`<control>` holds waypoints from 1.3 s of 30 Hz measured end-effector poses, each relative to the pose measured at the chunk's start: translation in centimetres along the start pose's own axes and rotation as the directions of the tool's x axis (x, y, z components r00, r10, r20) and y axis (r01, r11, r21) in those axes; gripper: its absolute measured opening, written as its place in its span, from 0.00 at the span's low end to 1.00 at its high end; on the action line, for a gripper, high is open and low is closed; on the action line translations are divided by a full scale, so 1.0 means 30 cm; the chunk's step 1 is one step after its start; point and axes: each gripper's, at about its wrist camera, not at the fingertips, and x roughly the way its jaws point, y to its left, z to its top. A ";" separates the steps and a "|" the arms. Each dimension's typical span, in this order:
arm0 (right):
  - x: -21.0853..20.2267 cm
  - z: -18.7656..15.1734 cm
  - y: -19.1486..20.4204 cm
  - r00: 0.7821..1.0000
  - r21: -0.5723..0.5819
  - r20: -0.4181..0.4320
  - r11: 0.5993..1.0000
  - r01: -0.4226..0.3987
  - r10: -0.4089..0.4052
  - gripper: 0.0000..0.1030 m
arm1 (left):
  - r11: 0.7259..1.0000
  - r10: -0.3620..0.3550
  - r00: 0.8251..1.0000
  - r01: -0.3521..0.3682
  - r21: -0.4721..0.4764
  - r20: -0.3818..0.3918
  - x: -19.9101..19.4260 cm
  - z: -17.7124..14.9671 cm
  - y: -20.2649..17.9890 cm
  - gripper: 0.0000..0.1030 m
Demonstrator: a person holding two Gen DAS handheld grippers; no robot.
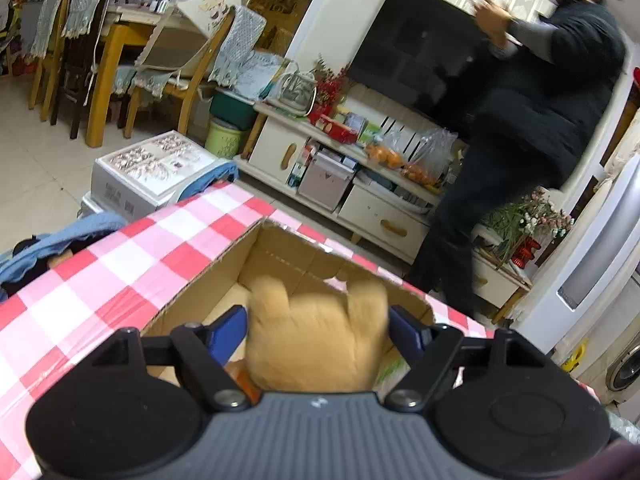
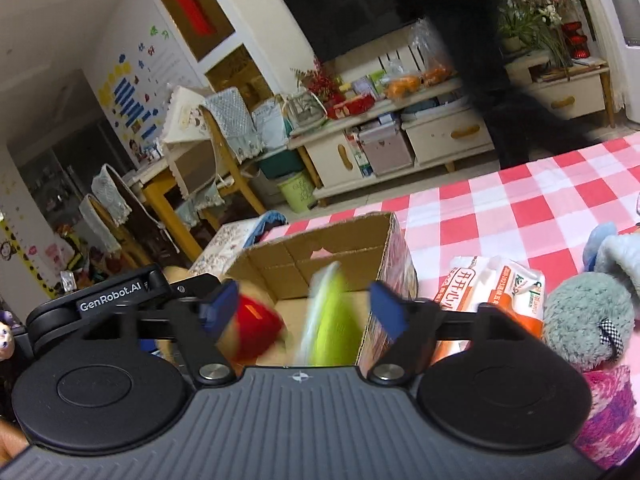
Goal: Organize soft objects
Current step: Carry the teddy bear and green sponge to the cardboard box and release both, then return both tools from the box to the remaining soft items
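Observation:
An open cardboard box [image 1: 208,280] stands on the red-and-white checked table [image 1: 100,272]. My left gripper [image 1: 316,332] hovers over the box with its blue fingers [image 1: 228,332] spread wide around a tan plush toy [image 1: 316,344]; the toy is blurred and I cannot tell if the fingers touch it. In the right wrist view my right gripper [image 2: 304,308] is open over the same box [image 2: 320,248]. A blurred green-and-white packet [image 2: 332,320] sits between its fingers without touching them. A plush with a red part [image 2: 252,324] lies in the box.
On the table right of the box lie a tissue pack [image 2: 492,292], a grey fluffy toy [image 2: 588,324], a pink knitted item [image 2: 608,412] and a pale blue plush [image 2: 616,248]. A person in black [image 1: 520,132] stands by the TV cabinet [image 1: 360,184]. Chairs [image 1: 192,76] stand beyond.

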 end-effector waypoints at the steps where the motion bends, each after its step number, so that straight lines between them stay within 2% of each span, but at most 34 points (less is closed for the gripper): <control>1: -0.016 0.001 0.008 1.000 -0.014 0.009 1.000 0.003 -0.003 0.95 | 1.000 -0.003 1.000 0.003 0.007 0.008 -0.008 0.001 -0.004 0.82; 3: -0.041 0.016 0.020 0.999 -0.036 0.026 0.999 0.021 -0.020 0.96 | 1.000 -0.004 1.000 0.003 0.020 0.026 -0.019 0.003 -0.017 0.88; 9: -0.143 0.017 0.020 0.995 -0.054 0.087 0.997 0.060 -0.055 1.00 | 0.996 -0.001 0.998 -0.005 0.091 0.069 -0.042 0.001 -0.055 0.97; 14: -0.226 0.005 -0.008 0.987 -0.047 0.120 0.993 0.110 -0.104 1.00 | 0.993 -0.003 0.997 -0.007 0.114 0.083 -0.054 -0.005 -0.068 0.97; 20: -0.247 -0.007 -0.029 0.977 -0.042 0.156 0.987 0.154 -0.146 1.00 | 0.993 -0.010 0.997 0.001 0.118 0.077 -0.059 -0.012 -0.078 0.98; 28: -0.296 -0.038 -0.064 0.968 -0.013 0.164 0.980 0.197 -0.192 1.00 | 0.988 -0.028 0.997 0.018 0.151 0.067 -0.065 -0.038 -0.125 0.98; 39: -0.379 -0.105 -0.078 0.950 -0.073 0.185 0.960 0.270 -0.252 1.00 | 0.978 -0.071 0.996 0.059 0.201 0.053 -0.077 -0.086 -0.215 0.99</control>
